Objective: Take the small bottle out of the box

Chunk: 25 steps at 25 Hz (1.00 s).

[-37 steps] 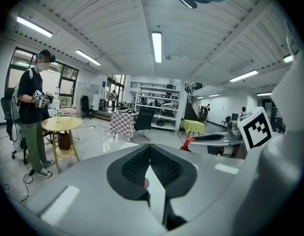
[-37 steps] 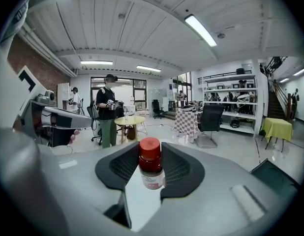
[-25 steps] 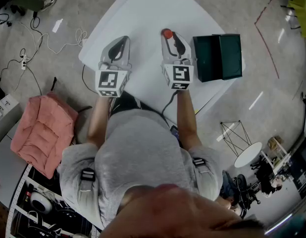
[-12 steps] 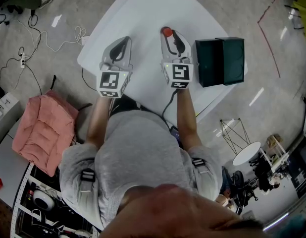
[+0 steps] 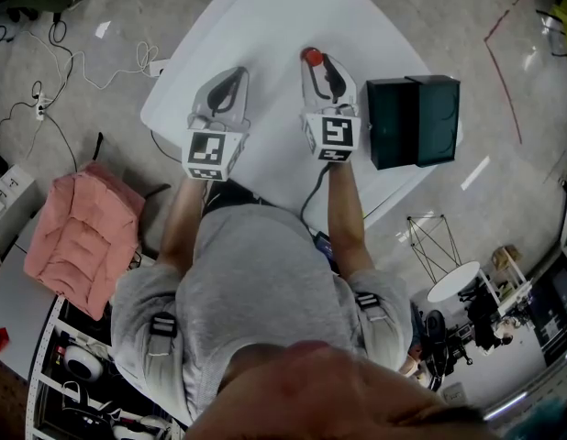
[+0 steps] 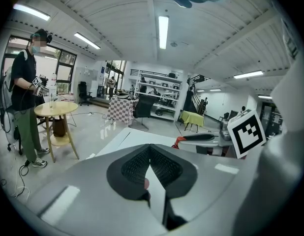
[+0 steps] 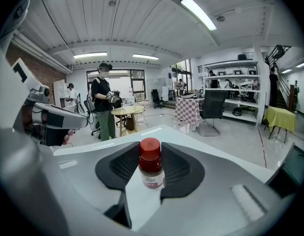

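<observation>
Bottle (image 7: 152,173) clamped upright in your right gripper (image 7: 151,150), outside the box (image 5: 414,122), ready to stand down; left gripper (image 6: 150,151) pinched together, empty

Looks like a robotics lab in a big open hall. Well beyond the fingers (image 6: 132,168) of the left gripper (image 6: 149,149), loaded shelving racks (image 6: 159,90), office chairs (image 6: 142,107) and a round table (image 6: 56,109) are seen under strip lights (image 6: 163,31).

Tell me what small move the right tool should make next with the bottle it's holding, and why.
Probably lower the right tool slightly until the small bottle stands on the white table, then open. The bottle, red cap up, is clamped between its jaws, out of the open dark box beside it, over bare tabletop; whether its base touches yet is unclear.
</observation>
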Tool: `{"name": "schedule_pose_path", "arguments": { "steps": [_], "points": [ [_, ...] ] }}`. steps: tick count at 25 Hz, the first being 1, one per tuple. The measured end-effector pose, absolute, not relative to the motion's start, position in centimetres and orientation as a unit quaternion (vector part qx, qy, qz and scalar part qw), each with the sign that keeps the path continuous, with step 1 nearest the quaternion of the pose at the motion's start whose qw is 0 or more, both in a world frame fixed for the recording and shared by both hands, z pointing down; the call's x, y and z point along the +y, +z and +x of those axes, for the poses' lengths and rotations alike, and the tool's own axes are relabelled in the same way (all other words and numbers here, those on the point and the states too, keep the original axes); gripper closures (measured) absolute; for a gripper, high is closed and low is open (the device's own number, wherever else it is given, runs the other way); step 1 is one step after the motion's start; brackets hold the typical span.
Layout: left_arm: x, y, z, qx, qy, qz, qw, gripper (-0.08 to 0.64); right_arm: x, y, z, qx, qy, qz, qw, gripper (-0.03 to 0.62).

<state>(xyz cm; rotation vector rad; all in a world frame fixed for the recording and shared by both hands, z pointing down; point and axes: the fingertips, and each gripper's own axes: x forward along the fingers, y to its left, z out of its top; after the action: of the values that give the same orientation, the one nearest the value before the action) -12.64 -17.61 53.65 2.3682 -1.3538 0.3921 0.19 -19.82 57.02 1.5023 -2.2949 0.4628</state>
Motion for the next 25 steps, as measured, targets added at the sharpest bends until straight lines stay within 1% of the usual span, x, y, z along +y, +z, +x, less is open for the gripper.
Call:
{"name": "schedule_pose_path", "arguments": {
  "steps": [11, 25],
  "points": [
    [-18.6, 55.4, -12.0, -0.472, 0.151, 0.844, 0.205, 0.548, -20.5, 59.1, 0.3, -0.808, 0.178, 0.529, 0.19, 0.462],
    [-18.9, 55.6, -11.4, -0.466, 0.153, 0.847, 0.203, 0.548, -20.7, 59.2, 0.0, -0.811, 0.176, 0.523, 0.193, 0.459]
  ]
}}
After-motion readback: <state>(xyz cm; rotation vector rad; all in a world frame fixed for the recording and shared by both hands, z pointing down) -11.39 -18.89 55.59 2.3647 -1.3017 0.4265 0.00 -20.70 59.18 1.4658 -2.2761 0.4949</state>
